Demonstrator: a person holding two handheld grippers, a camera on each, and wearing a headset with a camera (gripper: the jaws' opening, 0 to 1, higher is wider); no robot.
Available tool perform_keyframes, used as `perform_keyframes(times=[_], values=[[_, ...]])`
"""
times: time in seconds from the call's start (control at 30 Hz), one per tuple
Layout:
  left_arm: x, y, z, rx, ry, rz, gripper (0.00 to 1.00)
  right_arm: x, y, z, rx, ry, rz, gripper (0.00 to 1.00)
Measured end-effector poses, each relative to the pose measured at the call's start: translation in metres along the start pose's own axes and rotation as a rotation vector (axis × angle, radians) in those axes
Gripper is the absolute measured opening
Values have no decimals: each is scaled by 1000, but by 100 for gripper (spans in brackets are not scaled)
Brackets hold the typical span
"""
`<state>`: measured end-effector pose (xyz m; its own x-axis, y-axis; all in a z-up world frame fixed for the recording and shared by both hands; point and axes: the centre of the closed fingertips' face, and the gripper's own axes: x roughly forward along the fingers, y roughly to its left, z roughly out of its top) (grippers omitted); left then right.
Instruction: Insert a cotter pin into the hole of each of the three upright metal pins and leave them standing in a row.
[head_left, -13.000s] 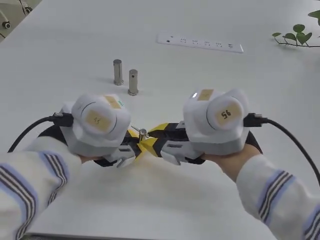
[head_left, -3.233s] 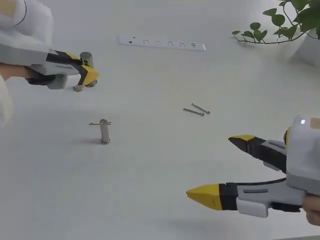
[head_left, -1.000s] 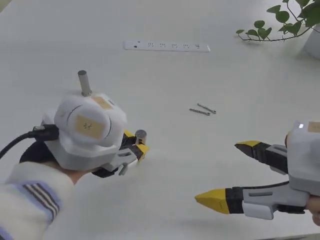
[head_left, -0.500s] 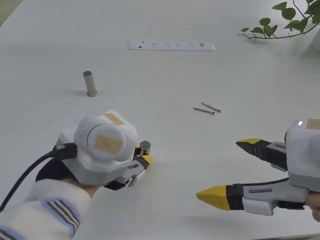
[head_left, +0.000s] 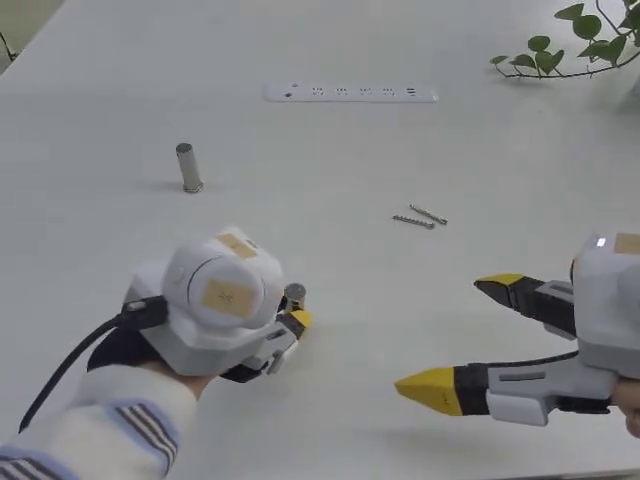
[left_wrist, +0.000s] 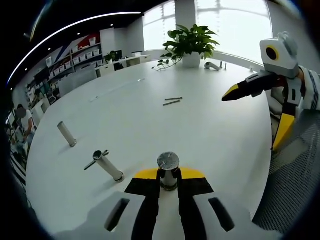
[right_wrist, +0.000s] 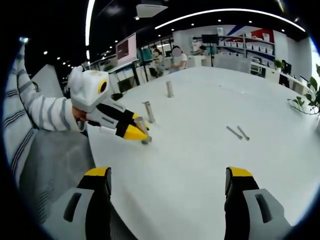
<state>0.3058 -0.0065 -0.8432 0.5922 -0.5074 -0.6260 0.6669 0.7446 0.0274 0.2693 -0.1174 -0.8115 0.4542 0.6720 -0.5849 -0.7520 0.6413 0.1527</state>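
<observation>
Toward the near edge of the surface (head_left: 330, 430), left of middle, the left gripper (head_left: 288, 328) has its jaws clenched on the held metal pin (left_wrist: 168, 170), which stands upright between the yellow tips with its round head showing above them. A few seconds ago this gripper was out at the far left, closing on that pin where it stood; it has since carried it back to the near side. In the right gripper view the pin's foot looks to be at or just above the surface, though I cannot tell whether it touches.

Just beside it, in the left gripper view, stands the finished metal pin (left_wrist: 107, 166) with a cotter pin (left_wrist: 96, 160) through its hole. So the second pin now sits next to the first, which suits both the row and the next insertion.

Near the right edge, the right gripper (head_left: 440, 333) hangs with its jaws released and wide apart, holding nothing, much where it was a second ago.

Further out, right of centre, the two loose cotter pins (head_left: 420, 216) lie side by side, not moved since. The likely next step is for the free gripper to fetch one.

Beyond, toward the far left, the third metal pin (head_left: 187, 167) stands alone, upright and bare, well apart from the other two. One pin is done by my reckoning, and two remain.

Along the far edge lies a power strip (head_left: 350, 93), and a plant (head_left: 575, 45) trails in at the far right corner.
</observation>
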Motion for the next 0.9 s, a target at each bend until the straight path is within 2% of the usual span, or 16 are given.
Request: perform_keyframes(times=[0.1,0.2,0.4,0.6,0.7,0.9], values=[[-1,-2,-1,-7,1,-14,11,0,1,1,-2,0,5,95],[-4,-2,3,55,-16,-12,12,0,1,2,-7,2,8,95],[-8,-1,11,59,-38,-31,13,-3,2,5,-10,1,4,95],[-10,-2,13,80,-42,-41,13,-6,3,6,-12,0,-4,95],[-12,-2,12,93,-41,-44,13,-8,3,6,-15,4,-9,95],[-16,-4,3,97,-10,-76,15,-9,0,7,-28,11,-17,95]])
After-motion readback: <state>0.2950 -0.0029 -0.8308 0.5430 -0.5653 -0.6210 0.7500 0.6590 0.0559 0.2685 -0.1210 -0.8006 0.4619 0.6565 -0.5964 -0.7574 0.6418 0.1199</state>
